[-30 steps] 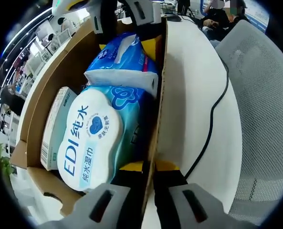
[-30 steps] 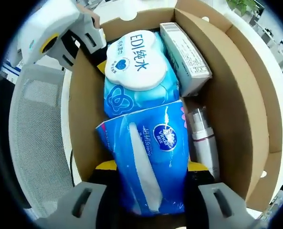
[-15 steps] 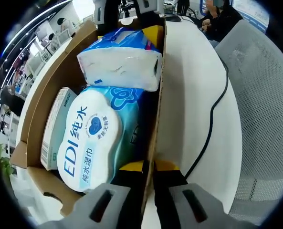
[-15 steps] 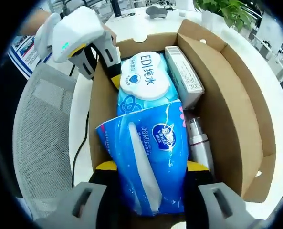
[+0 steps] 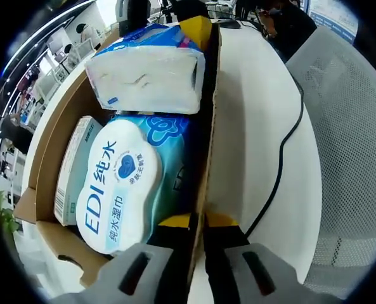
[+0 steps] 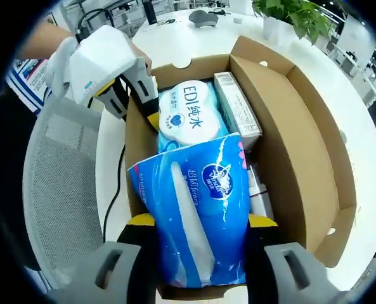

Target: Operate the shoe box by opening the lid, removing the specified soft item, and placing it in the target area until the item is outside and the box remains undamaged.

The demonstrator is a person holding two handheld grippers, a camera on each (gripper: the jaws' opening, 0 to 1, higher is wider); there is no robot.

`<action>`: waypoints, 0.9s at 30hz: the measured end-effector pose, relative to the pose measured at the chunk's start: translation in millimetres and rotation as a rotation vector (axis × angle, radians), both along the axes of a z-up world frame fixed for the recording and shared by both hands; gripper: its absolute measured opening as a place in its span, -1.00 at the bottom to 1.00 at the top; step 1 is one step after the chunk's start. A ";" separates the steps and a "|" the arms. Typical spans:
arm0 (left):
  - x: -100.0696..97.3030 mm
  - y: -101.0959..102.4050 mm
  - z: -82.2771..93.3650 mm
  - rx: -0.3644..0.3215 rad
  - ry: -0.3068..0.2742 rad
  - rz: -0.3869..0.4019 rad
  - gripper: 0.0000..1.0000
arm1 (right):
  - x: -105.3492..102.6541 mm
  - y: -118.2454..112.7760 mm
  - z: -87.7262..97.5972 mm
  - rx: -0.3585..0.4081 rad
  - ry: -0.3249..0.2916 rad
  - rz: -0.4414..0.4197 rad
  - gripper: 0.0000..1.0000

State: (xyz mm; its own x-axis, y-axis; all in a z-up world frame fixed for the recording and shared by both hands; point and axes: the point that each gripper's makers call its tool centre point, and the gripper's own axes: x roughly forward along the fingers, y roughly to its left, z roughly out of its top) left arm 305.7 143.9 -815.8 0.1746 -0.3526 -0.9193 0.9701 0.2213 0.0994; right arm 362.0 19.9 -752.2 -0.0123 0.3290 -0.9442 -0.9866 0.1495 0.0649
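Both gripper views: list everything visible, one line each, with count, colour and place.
Box: 1, brown cardboard, open, on the table.
Tissue pack: 1, blue, raised over the box between the right gripper's jaws.
Wipes pack: 1, teal with white lid, in the box.
Carton: 1, white-green, in the box beside the wipes pack.
Bottle: 1, white, in the box, mostly hidden.
Table: 1, white.
Cable: 1, black, on the table.
Chair: 1, grey mesh, beside the table.
Plant: 1, green, far end.
Left gripper: clamped on the box wall.
Right gripper: holding the tissue pack.

both views face down, oppositely, into the box (image 6: 302, 139).
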 end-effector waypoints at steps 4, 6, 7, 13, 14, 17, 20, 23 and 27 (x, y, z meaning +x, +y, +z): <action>-0.2 0.0 0.0 0.000 -0.001 0.000 -0.91 | -0.5 -0.7 2.1 -0.015 0.000 -0.002 -0.03; -0.3 0.0 -0.1 0.000 -0.001 0.000 -0.91 | -1.4 -0.9 2.9 -0.022 0.005 -0.001 -0.03; -0.3 0.1 -0.2 0.000 0.000 0.000 -0.91 | -1.6 -0.2 4.1 -0.023 0.001 0.003 -0.03; -0.4 0.4 -0.4 -0.001 -0.001 -0.001 -0.91 | -4.9 2.7 7.3 -0.051 -0.003 0.032 -0.03; -0.6 0.4 -0.3 -0.001 -0.001 -0.001 -0.91 | -5.4 2.9 8.0 -0.058 -0.003 0.035 -0.03; -0.6 0.5 -0.4 0.000 -0.001 -0.001 -0.91 | -4.5 2.9 11.9 -0.083 -0.014 0.020 -0.03; -1.1 0.7 -0.2 -0.001 -0.002 -0.002 -0.91 | -4.5 6.2 19.3 -0.072 -0.001 0.011 -0.03; -1.4 0.7 0.0 -0.001 -0.002 -0.003 -0.91 | -5.7 8.3 24.1 -0.075 0.008 0.012 -0.03; -0.9 0.6 0.1 -0.001 -0.002 -0.004 -0.91 | -9.1 6.5 29.0 -0.121 0.000 0.044 -0.03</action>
